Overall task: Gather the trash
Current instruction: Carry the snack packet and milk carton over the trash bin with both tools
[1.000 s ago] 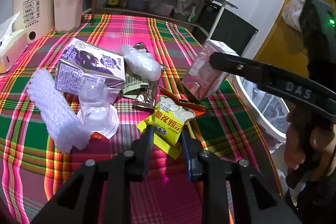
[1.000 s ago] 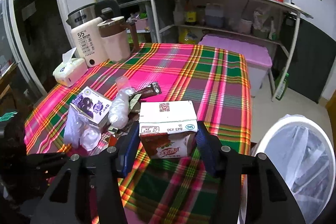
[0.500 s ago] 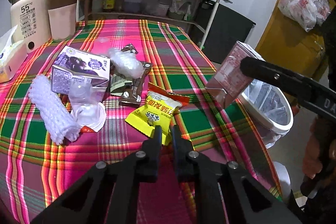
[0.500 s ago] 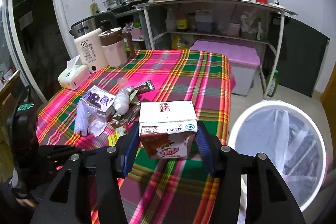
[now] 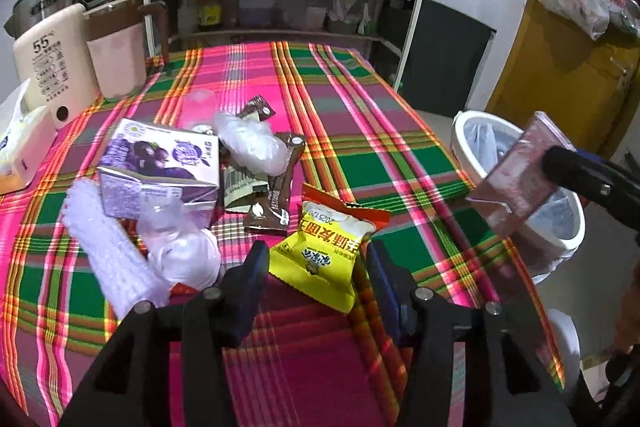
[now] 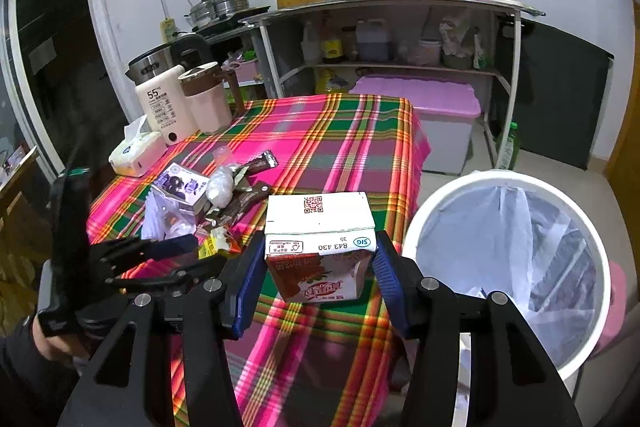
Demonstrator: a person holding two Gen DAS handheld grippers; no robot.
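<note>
Carton (image 6: 320,247) stays pinched in your right gripper (image 6: 318,277) short of the bin (image 6: 504,187); left gripper (image 5: 314,271) jaws just spread, straddling the yellow snack packet (image 5: 320,251).

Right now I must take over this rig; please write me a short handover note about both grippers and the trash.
Right gripper: shut on the red carton, near the bin, not yet dropped.
Left gripper: jaws just opened, empty, astride the yellow packet on the table.
Left to collect: yellow packet, purple carton, brown wrappers, clear plastic pieces.
</note>
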